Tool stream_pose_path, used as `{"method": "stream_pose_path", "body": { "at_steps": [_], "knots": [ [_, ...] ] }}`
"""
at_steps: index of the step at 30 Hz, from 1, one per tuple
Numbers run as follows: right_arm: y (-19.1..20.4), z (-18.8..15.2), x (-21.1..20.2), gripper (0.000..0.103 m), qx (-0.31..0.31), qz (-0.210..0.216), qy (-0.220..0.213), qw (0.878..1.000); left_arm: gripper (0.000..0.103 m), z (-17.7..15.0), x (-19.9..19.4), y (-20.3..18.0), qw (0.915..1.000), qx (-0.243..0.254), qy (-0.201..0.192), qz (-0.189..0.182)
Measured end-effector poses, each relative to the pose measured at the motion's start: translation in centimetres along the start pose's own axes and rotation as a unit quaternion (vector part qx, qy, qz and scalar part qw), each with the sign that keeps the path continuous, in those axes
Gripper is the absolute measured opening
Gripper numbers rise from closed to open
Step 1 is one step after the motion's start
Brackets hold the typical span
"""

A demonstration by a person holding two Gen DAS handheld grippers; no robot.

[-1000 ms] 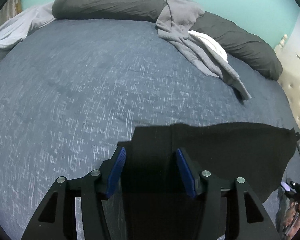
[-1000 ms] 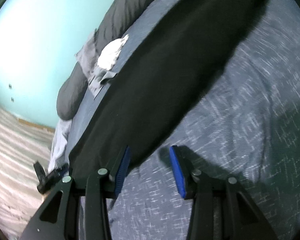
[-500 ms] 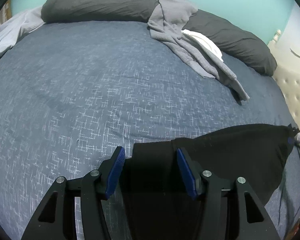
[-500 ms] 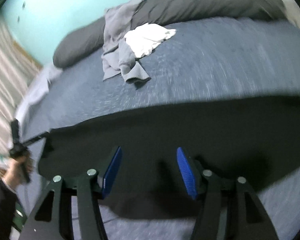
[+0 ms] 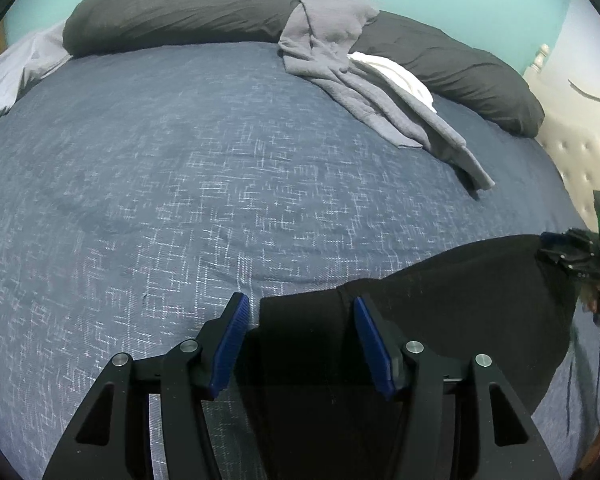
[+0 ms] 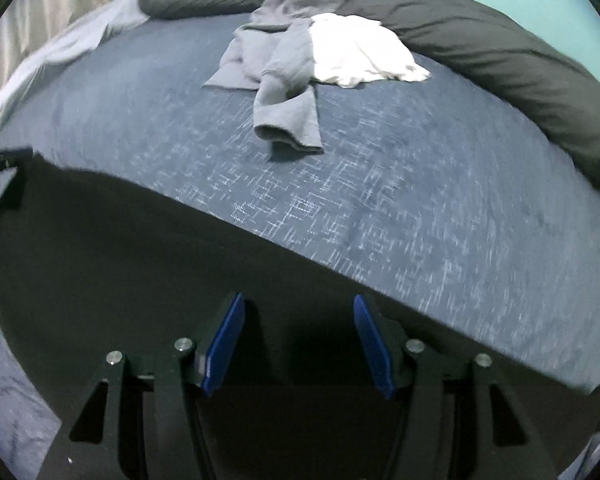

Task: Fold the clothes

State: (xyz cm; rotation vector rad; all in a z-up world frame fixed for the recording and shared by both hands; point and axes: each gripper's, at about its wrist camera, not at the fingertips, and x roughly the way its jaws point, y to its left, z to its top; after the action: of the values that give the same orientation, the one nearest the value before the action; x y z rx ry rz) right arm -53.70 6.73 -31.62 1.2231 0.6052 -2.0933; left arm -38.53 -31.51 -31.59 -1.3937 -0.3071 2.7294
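Both hand-held grippers, left and right, gape over the black garment (folds indistinguishable).

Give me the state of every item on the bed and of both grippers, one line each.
Black garment: spread flat, unfolded.
Grey hoodie: crumpled, draped over pillow.
White garment: crumpled, partly under hoodie.
Left gripper: open, over black garment's edge.
Right gripper: open, above black garment.

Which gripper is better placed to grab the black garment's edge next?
Left gripper: its open jaws straddle the black garment right at the edge. The right gripper hovers open over mid-cloth.
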Motion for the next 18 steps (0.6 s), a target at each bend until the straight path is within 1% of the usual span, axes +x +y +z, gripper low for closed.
{"method": "stream_pose_path", "body": {
  "at_steps": [2,3,4,5,6,8,9,10,11,12,14,18],
  "knots": [
    [0.1,0.2,0.6,0.058,-0.014,-0.002,0.006,1.000,0.058,-0.1,-0.1,-0.2,1.0000,0.006,-0.004,0.002],
    [0.3,0.3,0.9,0.056,-0.023,-0.005,0.008,1.000,0.054,-0.1,0.0,-0.3,0.9999,0.010,-0.005,0.001],
    [0.5,0.3,1.1,0.049,-0.031,-0.008,0.010,0.999,0.051,-0.2,0.0,-0.4,0.9999,0.013,-0.005,0.000],
    [0.6,0.3,1.3,0.043,-0.037,-0.012,0.012,0.999,0.045,-0.2,0.0,-0.6,0.9998,0.017,-0.005,0.000],
    [0.7,0.3,1.4,0.038,-0.043,-0.015,0.012,0.999,0.038,-0.3,0.0,-0.8,0.9997,0.023,-0.004,-0.001],
    [0.9,0.4,1.4,0.022,-0.051,-0.012,0.009,0.999,0.029,-0.5,0.1,-1.3,0.9994,0.035,-0.001,-0.003],
    [0.9,0.4,1.4,0.018,-0.055,-0.011,0.008,0.998,0.022,-0.7,0.2,-1.5,0.9993,0.037,0.000,-0.006],
    [1.0,0.4,1.4,0.012,-0.059,-0.010,0.010,0.998,0.019,-0.8,0.3,-1.5,0.9992,0.039,0.002,-0.008],
    [1.1,0.3,1.5,0.006,-0.064,-0.009,0.011,0.998,0.013,-0.8,0.3,-1.6,0.9992,0.039,0.002,-0.008],
    [1.2,0.3,1.5,0.005,-0.068,-0.010,0.010,0.998,0.001,-0.9,0.4,-1.6,0.9992,0.039,0.002,-0.007],
    [1.4,0.3,1.5,0.003,-0.075,-0.012,0.008,0.997,0.000,-1.1,0.3,-1.4,0.9993,0.038,0.001,-0.006],
    [1.2,0.3,1.2,0.002,-0.066,-0.006,0.003,0.998,0.000,-1.1,0.0,-0.7,0.9996,0.028,-0.002,-0.007]
  ]
}}
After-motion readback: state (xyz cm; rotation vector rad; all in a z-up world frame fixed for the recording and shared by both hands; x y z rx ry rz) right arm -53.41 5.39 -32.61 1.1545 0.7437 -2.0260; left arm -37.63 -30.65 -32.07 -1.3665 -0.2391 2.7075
